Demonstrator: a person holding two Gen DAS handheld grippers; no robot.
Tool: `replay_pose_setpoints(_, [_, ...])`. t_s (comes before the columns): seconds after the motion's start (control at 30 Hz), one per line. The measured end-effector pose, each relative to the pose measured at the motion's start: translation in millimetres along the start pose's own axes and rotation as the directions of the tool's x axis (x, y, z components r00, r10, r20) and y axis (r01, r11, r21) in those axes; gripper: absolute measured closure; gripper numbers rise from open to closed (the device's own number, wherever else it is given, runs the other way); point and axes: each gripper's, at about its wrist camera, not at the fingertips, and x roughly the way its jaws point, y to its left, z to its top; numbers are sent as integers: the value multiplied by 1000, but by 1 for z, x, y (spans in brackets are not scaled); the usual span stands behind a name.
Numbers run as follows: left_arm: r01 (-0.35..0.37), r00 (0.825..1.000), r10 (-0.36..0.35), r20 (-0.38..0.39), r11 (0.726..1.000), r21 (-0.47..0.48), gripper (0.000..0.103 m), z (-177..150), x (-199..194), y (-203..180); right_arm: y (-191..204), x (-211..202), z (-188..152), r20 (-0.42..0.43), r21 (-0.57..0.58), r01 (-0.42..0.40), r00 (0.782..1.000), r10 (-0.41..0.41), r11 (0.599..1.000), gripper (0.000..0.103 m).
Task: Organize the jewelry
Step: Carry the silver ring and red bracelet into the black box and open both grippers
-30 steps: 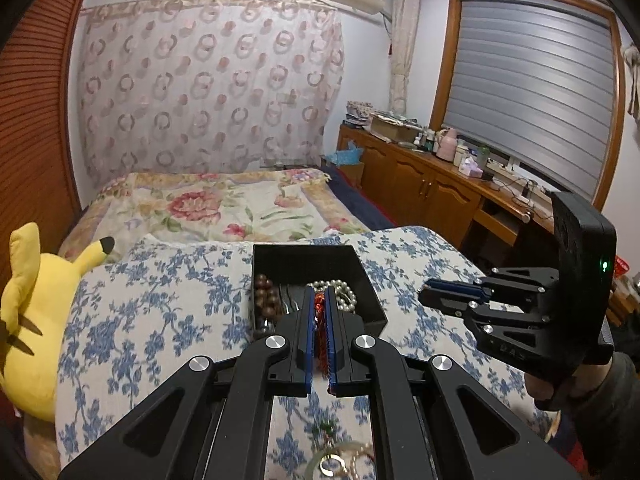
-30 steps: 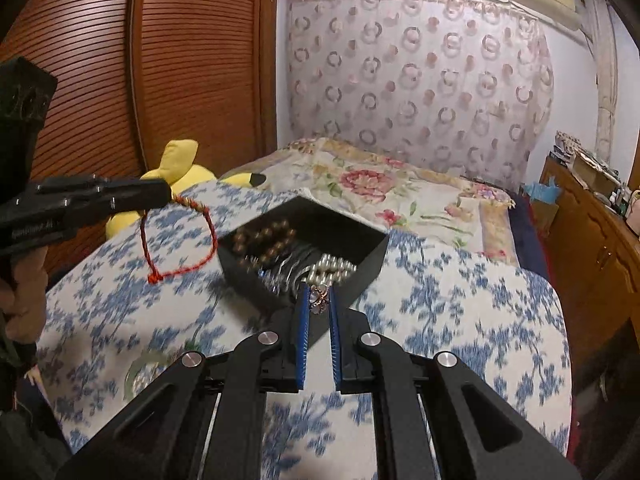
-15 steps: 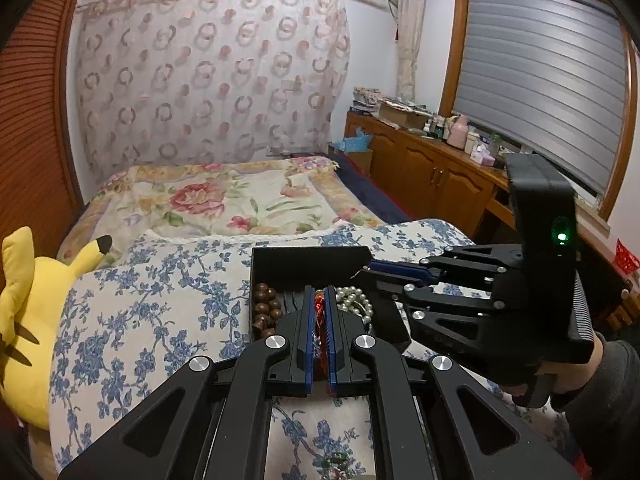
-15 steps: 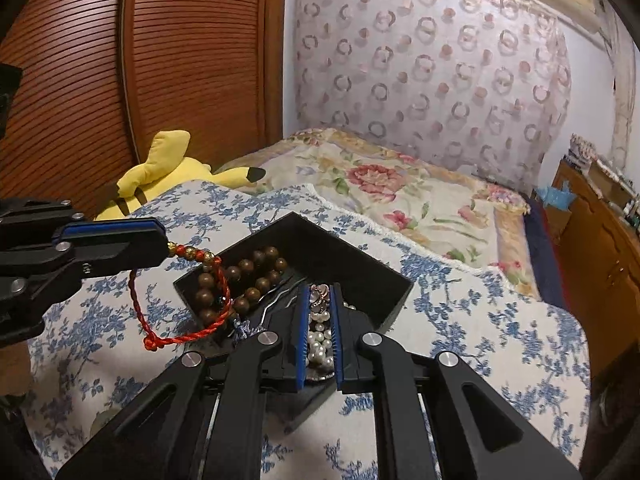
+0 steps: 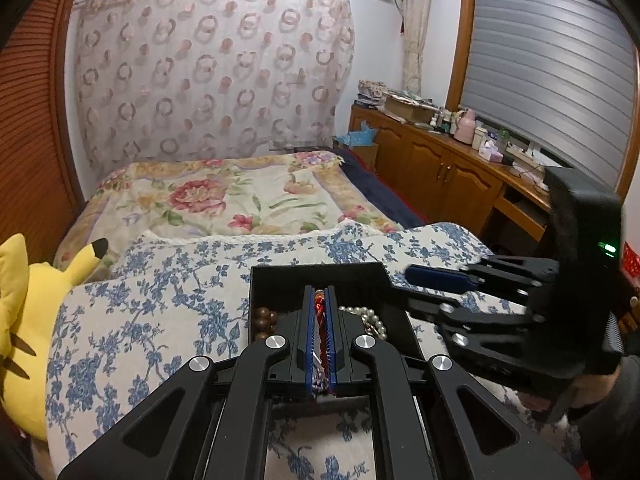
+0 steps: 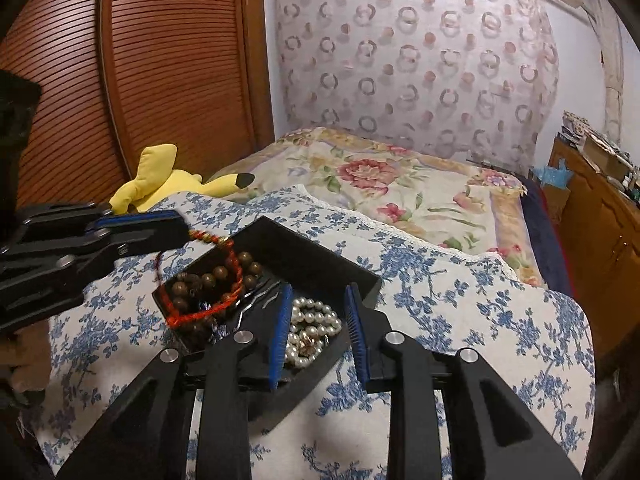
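Inside black tray [image 6: 320,254]: wooden beads [image 6: 208,280], pearls [image 6: 314,320]; left jaws pinching red bracelet [image 6: 200,312], right jaws spread.

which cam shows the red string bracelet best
Right wrist view: the red string bracelet hangs as a full loop from the left gripper over the black box. Left wrist view shows only a sliver between closed fingers.

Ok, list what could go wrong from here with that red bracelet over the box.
1. The red cord bracelet, pinched in the left gripper, dangles over the box's near-left corner; released now, part may land on the floral cloth rather than inside the black box.
2. Its loop hangs against the brown bead bracelet and may tangle with it.
3. The open right gripper sits over the pearls and could snag them when it pulls away.
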Motion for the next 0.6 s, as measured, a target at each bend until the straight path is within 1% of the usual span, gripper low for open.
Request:
replay_pose_setpoints(0.2, [-7, 1000, 7, -13, 1000, 4, 99, 4, 16, -4, 2, -14, -8, 7, -8, 1, 1000, -1, 1000, 73])
replay_pose_setpoints(0.47, [-31, 999, 31, -19, 999, 9, 99, 9, 27, -4, 6, -26, -15, 22, -27, 2, 1000, -1, 1000, 73])
replay_pose_setpoints(0.53, [-36, 999, 37, -23, 999, 7, 97, 8, 29, -3, 7, -28, -17, 23, -27, -1, 1000, 2, 1000, 73])
replay_pose_setpoints(0.6, [-39, 999, 39, -24, 999, 4, 91, 6, 28, -1, 8, -29, -18, 22, -27, -4, 1000, 5, 1000, 73])
